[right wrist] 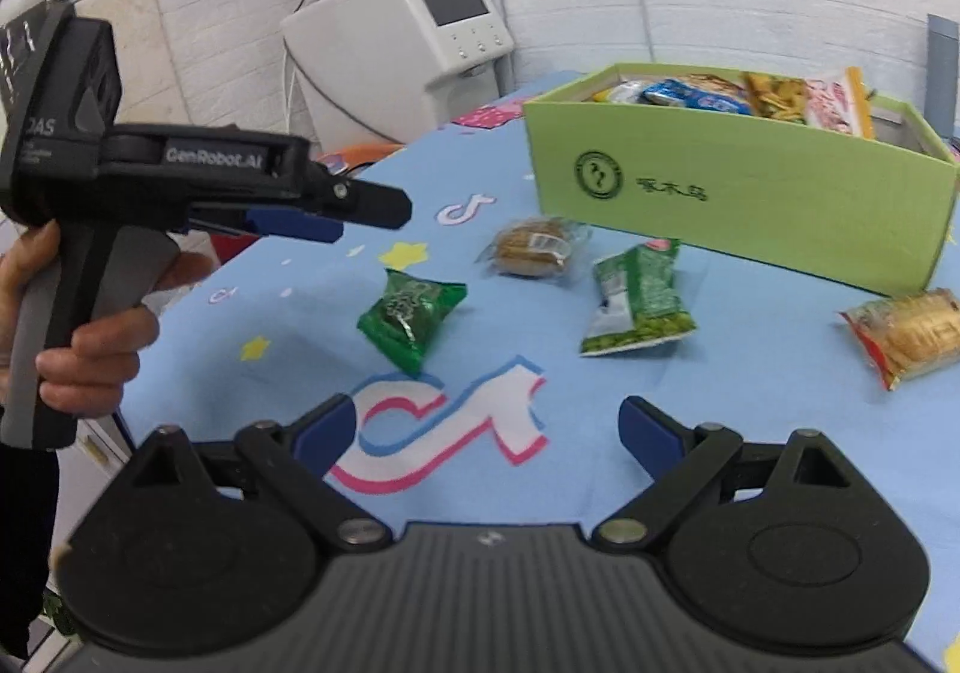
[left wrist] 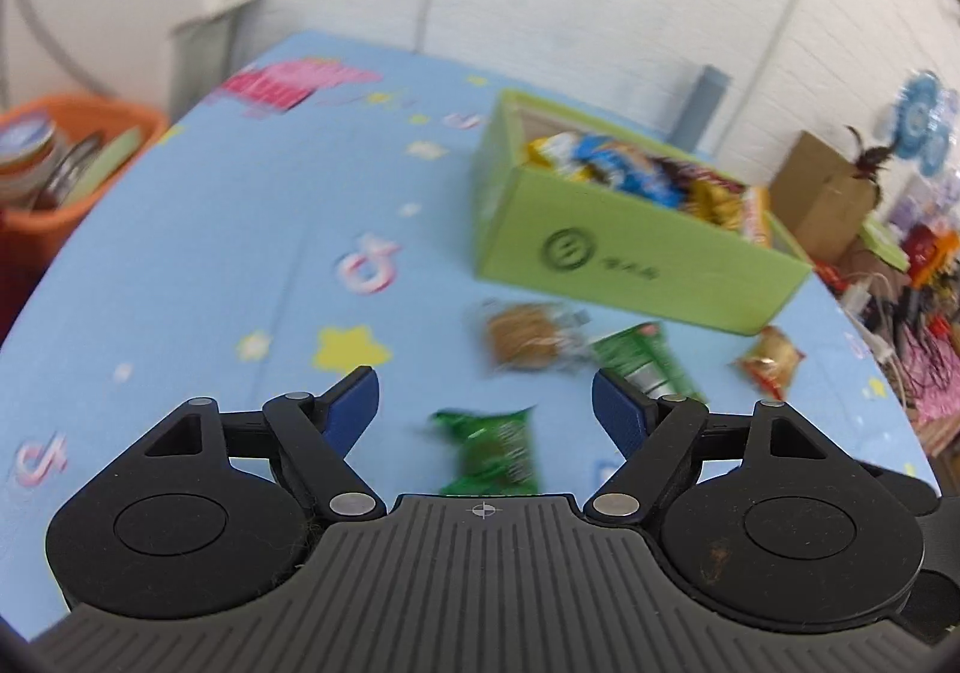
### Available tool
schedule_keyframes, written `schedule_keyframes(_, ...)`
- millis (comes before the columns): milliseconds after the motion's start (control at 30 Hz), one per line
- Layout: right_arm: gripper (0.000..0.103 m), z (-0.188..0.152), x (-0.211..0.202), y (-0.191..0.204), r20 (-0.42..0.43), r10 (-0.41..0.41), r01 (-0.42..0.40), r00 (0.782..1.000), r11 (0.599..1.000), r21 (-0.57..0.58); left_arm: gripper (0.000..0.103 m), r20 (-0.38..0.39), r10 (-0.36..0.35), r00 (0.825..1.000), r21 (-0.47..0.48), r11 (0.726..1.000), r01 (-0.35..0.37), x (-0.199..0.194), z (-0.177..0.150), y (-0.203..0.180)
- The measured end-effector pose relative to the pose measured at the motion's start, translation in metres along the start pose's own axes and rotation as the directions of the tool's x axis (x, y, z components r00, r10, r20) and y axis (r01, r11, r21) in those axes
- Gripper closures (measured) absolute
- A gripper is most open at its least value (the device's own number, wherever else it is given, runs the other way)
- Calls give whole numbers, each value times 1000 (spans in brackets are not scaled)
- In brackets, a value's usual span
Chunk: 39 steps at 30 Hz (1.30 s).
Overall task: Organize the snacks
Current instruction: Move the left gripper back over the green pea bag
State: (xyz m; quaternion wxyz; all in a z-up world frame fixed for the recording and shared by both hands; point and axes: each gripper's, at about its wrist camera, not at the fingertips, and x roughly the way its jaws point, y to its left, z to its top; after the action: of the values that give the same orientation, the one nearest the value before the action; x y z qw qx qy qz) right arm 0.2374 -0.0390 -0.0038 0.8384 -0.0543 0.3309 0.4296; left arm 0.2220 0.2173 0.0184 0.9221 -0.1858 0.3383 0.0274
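My left gripper (left wrist: 486,397) hangs with jaws spread wide and nothing between them, right over the small green packet (left wrist: 493,448) lying flat on the blue tablecloth (left wrist: 198,253). My right gripper (right wrist: 486,427) is released too, empty, hovering above the printed logo. That green packet is my pick, I'd say: drop straight down, straddle its middle, pinch across the short side so the crinkly wrapper doesn't slip. Just past it, the brown cookie (left wrist: 522,340) and the long green bag (left wrist: 645,361) lie close together, so I should keep my fingers clear of them. The orange wafer pack (left wrist: 771,361) lies off to the right. Beyond them stands the green box (left wrist: 630,265), already holding snacks, its near wall the thing to lift over
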Motion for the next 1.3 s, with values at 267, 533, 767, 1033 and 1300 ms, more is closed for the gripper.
schedule_keyframes(267, 10, 25, 44, 38, -30, 23, -26, 999, 996, -86, 46, -48, -90, 995, -75, 993, 86, 10, -10, 32)
schedule_keyframes(533, 10, 31, 86, 54, -76, 37, -48, 996, 988, -145, 66, -138, -158, 978, 18, 987, 162, 32, -12, 14)
schedule_keyframes(767, 9, 25, 71, 43, -71, 60, -68, 996, 991, -116, 87, -187, -211, 959, 14, 976, 218, 43, -19, -9)
schedule_keyframes(1033, 10, 5, 31, 0, -48, -55, 53, 997, 998, -34, 87, -240, -267, 933, 79, 953, 293, 69, -26, -73)
schedule_keyframes(1300, 10, 7, -25, -54, 27, -273, 273, 962, 962, -16, 74, -206, -226, 952, 64, 968, 244, 69, -16, -69)
